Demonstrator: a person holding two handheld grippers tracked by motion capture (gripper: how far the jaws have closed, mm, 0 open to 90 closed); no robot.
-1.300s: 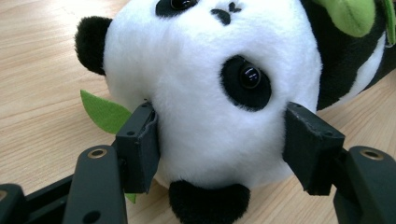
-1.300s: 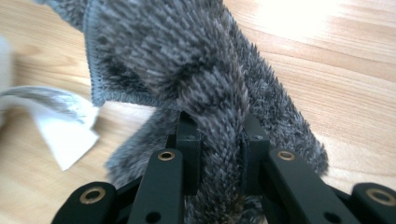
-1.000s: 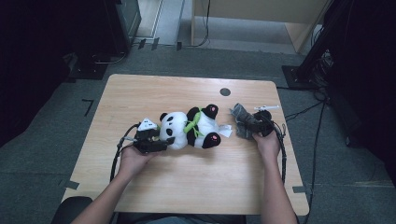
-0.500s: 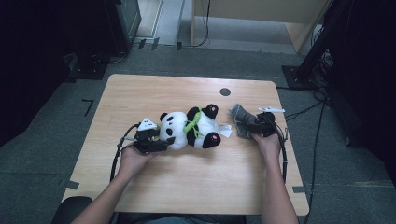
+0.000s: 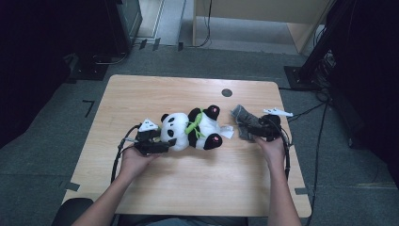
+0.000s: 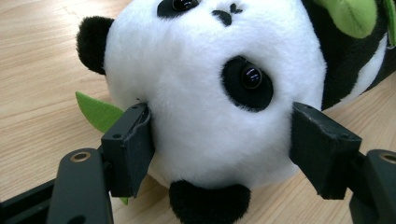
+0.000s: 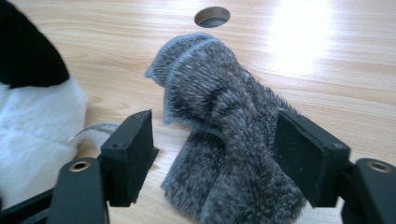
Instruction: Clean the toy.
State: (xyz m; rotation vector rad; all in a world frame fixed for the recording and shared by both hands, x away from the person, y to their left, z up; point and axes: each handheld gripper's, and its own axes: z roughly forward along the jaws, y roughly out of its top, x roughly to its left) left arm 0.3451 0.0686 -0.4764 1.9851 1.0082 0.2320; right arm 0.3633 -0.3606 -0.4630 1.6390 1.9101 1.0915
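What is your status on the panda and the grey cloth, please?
Left gripper jaws opening around panda head. Right gripper jaws just opened, grey cloth between them on table. Nothing in the way.

My light wooden table (image 5: 188,188) stands on grey carpet (image 5: 42,155), a round dark hole (image 5: 227,92) in its top beyond my grippers; farther off stand a pale wooden cabinet (image 5: 263,19) and dark equipment, cables trailing right
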